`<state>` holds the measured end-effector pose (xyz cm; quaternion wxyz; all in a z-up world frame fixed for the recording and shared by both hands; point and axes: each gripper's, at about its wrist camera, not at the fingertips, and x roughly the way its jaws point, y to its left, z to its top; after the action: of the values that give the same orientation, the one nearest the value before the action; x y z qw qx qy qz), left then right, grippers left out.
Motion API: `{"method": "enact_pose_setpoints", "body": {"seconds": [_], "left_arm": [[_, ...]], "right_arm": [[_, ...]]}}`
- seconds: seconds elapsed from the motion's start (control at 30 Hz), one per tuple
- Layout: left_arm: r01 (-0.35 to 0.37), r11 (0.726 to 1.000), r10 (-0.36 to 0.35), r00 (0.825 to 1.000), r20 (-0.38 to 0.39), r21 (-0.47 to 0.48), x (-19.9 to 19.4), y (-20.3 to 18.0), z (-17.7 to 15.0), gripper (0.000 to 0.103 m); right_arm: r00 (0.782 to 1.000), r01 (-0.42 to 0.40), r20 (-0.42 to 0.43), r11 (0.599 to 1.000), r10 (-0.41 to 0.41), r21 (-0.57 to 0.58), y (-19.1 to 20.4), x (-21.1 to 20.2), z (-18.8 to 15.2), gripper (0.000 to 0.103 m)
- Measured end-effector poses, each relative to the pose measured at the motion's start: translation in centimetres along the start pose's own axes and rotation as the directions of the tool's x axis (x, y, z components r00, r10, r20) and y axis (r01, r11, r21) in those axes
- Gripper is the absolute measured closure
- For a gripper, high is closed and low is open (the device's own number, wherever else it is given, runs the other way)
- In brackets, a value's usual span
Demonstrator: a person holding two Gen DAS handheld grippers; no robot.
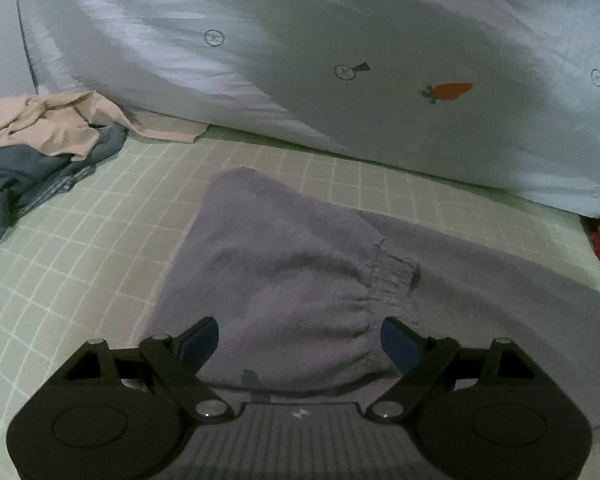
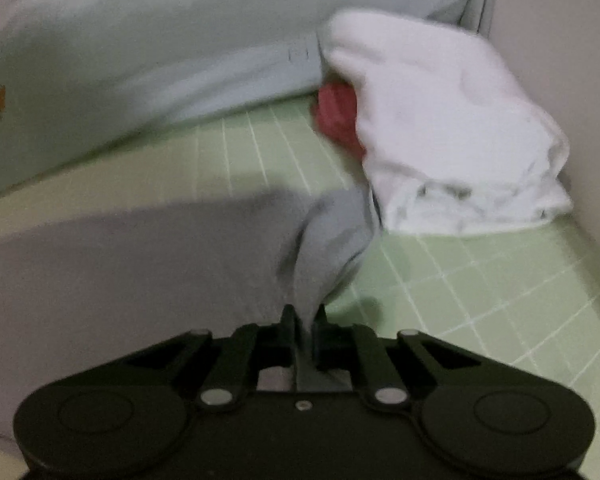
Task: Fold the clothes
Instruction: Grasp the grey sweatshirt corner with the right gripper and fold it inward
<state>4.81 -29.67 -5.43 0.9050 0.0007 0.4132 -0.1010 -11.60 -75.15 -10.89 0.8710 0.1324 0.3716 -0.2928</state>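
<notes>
surface: pale green bedsheet with a white grid pattern (image 1: 100, 248), covering the bed where the work takes place.
backdrop: light blue quilt printed with orange carrots (image 1: 339, 40), bunched along the far side of the sheet.
task garment: grey fleecy trousers with a gathered elastic waistband (image 1: 292, 272), lying spread on the green sheet; the waistband sits close to the left gripper and the fabric runs off toward the right.
left gripper (image 1: 300, 344): black two-finger tool with blue pads, jaws spread wide over the waistband area, nothing pinched between them.
right gripper (image 2: 303, 316): black fingers clenched tight on a pulled-up fold at the edge of the grey trousers (image 2: 323, 248); the cloth rises in a ridge from the sheet into the jaws.
left heap: crumpled beige garment (image 1: 40, 124) lying on top of a dark blue-grey garment (image 1: 24, 176), well apart from the trousers.
right heap: folded white cloth (image 2: 439, 120) near the wall, with a red item (image 2: 335, 116) partly tucked under it, just beyond the gripped trouser edge.
sharpness: right wrist view is blurred.
</notes>
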Motion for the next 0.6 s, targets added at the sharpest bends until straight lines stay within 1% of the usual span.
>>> {"method": "enact_pose_setpoints", "body": {"seconds": [0.1,0.17,0.27,0.33,0.4,0.47,0.6], "left_arm": [[0.003,1.000,-0.003,1.000,0.012,-0.007,-0.8,1.5,0.1,0.015],[0.002,1.000,-0.002,1.000,0.020,-0.011,-1.0,2.7,0.4,0.015],[0.003,1.000,-0.003,0.999,0.032,-0.004,-1.2,4.3,0.9,0.015],[0.007,1.000,-0.007,0.999,0.040,0.003,-1.2,5.4,1.3,0.015],[0.014,1.000,-0.014,0.999,0.043,0.012,-1.1,6.4,1.6,0.015],[0.017,0.999,-0.018,0.999,0.039,0.027,-0.7,7.3,1.8,0.015],[0.036,0.998,-0.037,0.999,0.021,0.060,0.3,8.5,2.2,0.015]], "right_arm": [[0.997,-0.020,0.069,1.000,0.020,-0.003,1.9,-2.3,1.3,0.095],[0.993,-0.043,0.111,0.999,0.046,-0.022,4.0,-3.8,2.1,0.095],[0.984,-0.087,0.152,0.994,0.097,-0.073,8.3,-5.4,2.8,0.095],[0.977,-0.120,0.163,0.986,0.137,-0.113,11.7,-6.1,2.7,0.095],[0.971,-0.160,0.156,0.976,0.182,-0.145,15.4,-6.3,2.2,0.095],[0.965,-0.203,0.130,0.964,0.227,-0.171,19.2,-6.0,1.1,0.095],[0.972,-0.231,-0.004,0.957,0.234,-0.177,24.4,-3.0,-2.5,0.092]]}}
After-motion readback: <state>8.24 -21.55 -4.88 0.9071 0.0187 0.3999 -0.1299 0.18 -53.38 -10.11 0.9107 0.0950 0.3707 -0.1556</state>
